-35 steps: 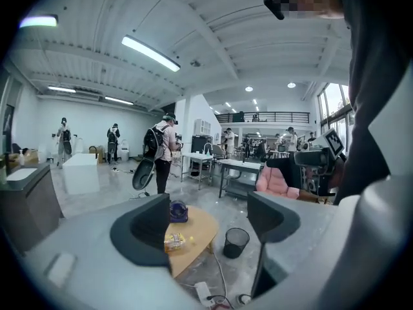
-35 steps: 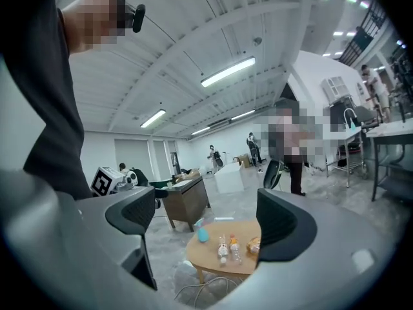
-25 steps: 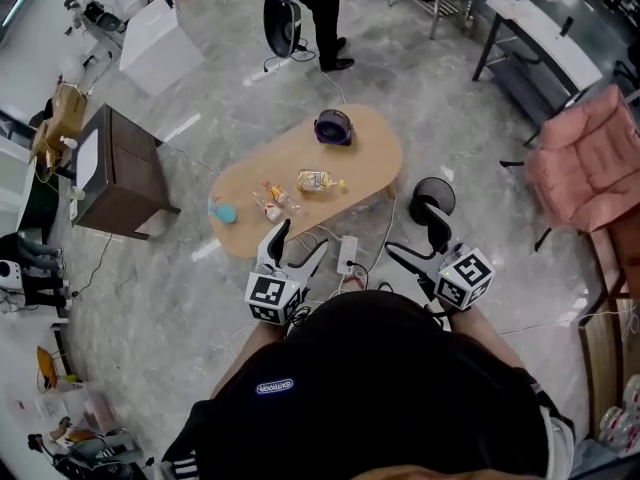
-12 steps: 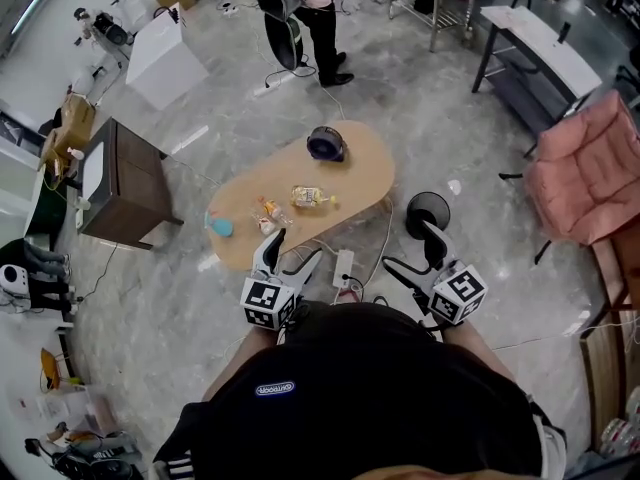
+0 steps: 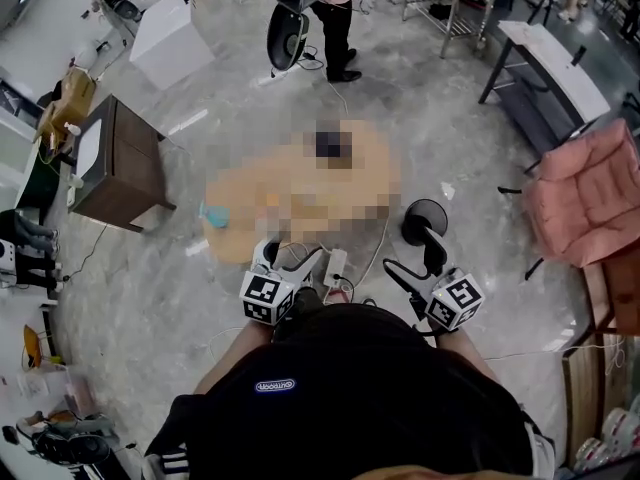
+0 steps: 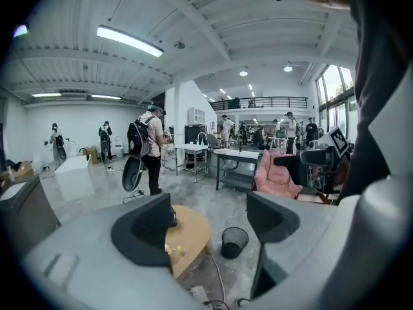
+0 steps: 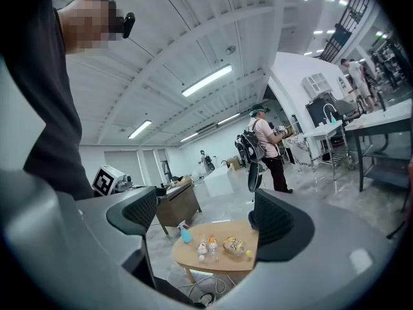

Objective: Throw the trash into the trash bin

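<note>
Far left of the head view: dark brown cabinet [image 5: 120, 163] on the grey marble floor [image 5: 150, 298], white box [image 5: 172, 36] above it in the upper left corner. Right of the cabinet, teal spray bottle [image 5: 214, 214] at the left end of the oval wooden table [image 7: 228, 261], tabletop too blurred to read in this view. Plain in the right gripper view instead: two small bottles [image 7: 208, 247] upright near the table's middle, yellow snack bag [image 7: 235, 246] lying just to their right, all of this trash on the table and none in the bin. Lower centre-left of the head view, left gripper [image 5: 293, 255] held out in front of a black-shirted torso, jaws spread wide and released, gripping nothing, only distant table edge and floor framed between them in its own view. White power strip [image 5: 336, 264] with trailing cables on the floor between the two tools. Top centre, standing person [image 5: 335, 13] in dark trousers, well apart from the table. Right of centre, black mesh trash bin [image 5: 420, 206] upright on the floor just beside the table's right end. Just below the bin, right gripper [image 5: 410, 253], likewise released, jaws wide apart with nothing clamped. Far right, pink padded armchair [image 5: 585, 188], white-topped bench [image 5: 545, 38] above it
</note>
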